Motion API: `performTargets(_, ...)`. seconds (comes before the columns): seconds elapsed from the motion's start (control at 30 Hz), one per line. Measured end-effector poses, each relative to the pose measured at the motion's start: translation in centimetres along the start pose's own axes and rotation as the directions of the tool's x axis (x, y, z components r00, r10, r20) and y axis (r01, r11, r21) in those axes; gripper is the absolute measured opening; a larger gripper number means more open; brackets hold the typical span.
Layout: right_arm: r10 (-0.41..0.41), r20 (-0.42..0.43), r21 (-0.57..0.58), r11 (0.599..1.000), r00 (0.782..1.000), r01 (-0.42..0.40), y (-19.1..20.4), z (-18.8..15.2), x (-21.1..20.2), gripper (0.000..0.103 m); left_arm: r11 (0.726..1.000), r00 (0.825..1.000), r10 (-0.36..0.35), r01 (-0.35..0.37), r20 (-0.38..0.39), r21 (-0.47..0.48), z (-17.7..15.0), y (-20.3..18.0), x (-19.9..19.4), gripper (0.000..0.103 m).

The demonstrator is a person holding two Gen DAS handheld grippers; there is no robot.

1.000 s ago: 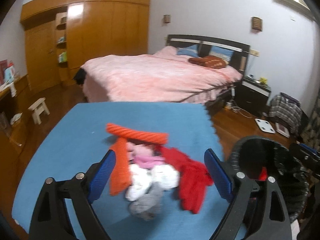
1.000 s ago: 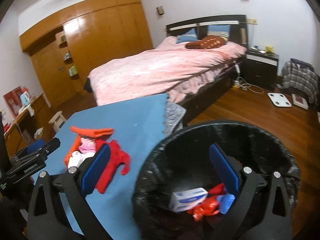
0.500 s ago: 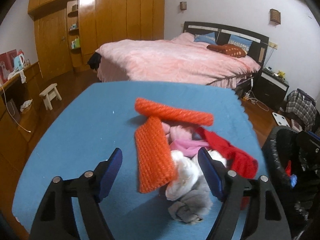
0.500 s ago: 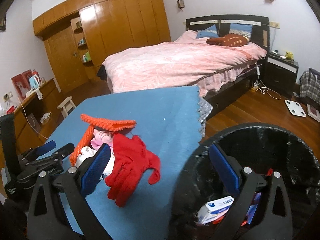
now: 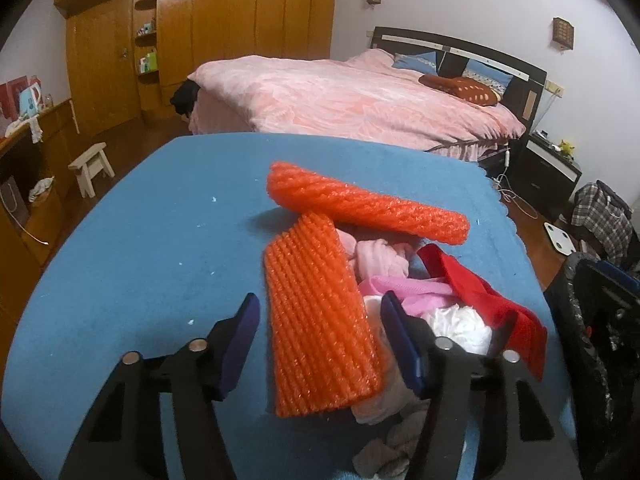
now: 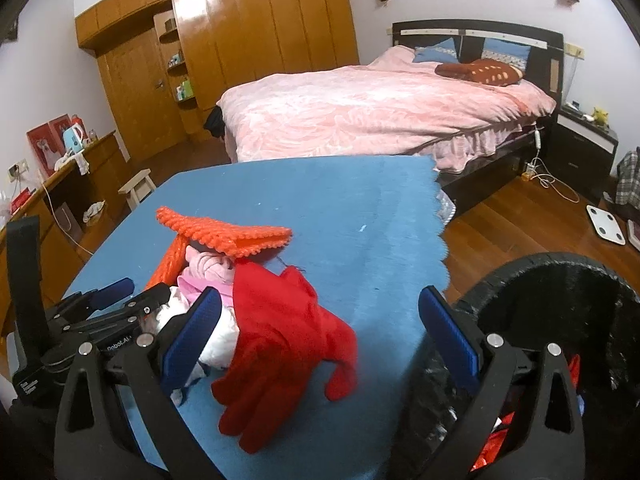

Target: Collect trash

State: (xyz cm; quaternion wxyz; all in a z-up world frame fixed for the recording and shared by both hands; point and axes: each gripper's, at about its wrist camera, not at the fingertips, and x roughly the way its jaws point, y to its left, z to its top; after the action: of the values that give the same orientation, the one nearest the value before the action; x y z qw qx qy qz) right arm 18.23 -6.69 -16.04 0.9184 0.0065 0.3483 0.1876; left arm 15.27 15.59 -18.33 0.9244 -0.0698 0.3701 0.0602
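Observation:
A pile of trash lies on the blue table cover (image 5: 160,264): a flat orange foam net (image 5: 316,320), a second orange foam net roll (image 5: 368,208), pink cloth (image 5: 384,260), a red glove (image 6: 280,340), white wads (image 5: 456,324) and a grey sock (image 5: 384,452). My left gripper (image 5: 320,340) straddles the flat orange net. Its jaws are closing, and narrow gaps still show between the blue pads and the net. My right gripper (image 6: 320,332) is open over the red glove and the table's edge, holding nothing. The left gripper (image 6: 138,292) shows beside the pile there.
A bin with a black liner (image 6: 560,320) stands right of the table, with trash inside. Behind the table are a pink bed (image 5: 360,96), a wooden wardrobe (image 5: 224,32) and a small stool (image 5: 92,168). A nightstand (image 6: 584,144) and a scale (image 6: 606,224) are on the right.
Both grippers came down and closer to the pile. The left jaws narrowed around the flat orange net. The right gripper shifted left, from over the bin to over the red glove.

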Motion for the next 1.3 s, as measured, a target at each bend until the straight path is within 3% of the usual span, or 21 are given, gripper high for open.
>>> performTargets(0.13, 0.008, -0.002, -0.028, 1.000, 1.000, -0.008, 0.7, 0.3, 0.7, 0.096, 0.999, 1.000, -0.022, 0.022, 0.000, -0.039, 0.5, 0.6, -0.2, 0.059)
performTargets(0.5, 0.018, -0.004, -0.044, 0.999, 1.000, -0.018, 1.6, 1.0, 1.8, 0.096, 1.000, 0.999, -0.025, 0.025, 0.031, -0.017, 1.6, 0.3, -0.6, 0.060)
performTargets(0.7, 0.019, -0.010, -0.040, 0.999, 1.000, -0.019, 1.7, 1.2, 2.4, 0.096, 0.999, 1.000, -0.002, 0.001, -0.030, -0.039, 1.5, 0.8, 1.7, 0.059)
performTargets(1.0, 0.043, -0.011, -0.060, 0.997, 0.999, -0.044, 2.8, 1.7, 3.3, 0.096, 0.997, 0.999, -0.033, 0.030, -0.040, -0.067, 1.1, 1.8, 2.0, 0.016)
performTargets(1.3, 0.093, -0.031, -0.103, 0.990, 0.995, -0.096, 4.7, 2.8, 5.6, 0.096, 0.997, 1.000, -0.002, 0.003, 0.004, -0.073, 1.6, 3.0, 0.8, 0.012)
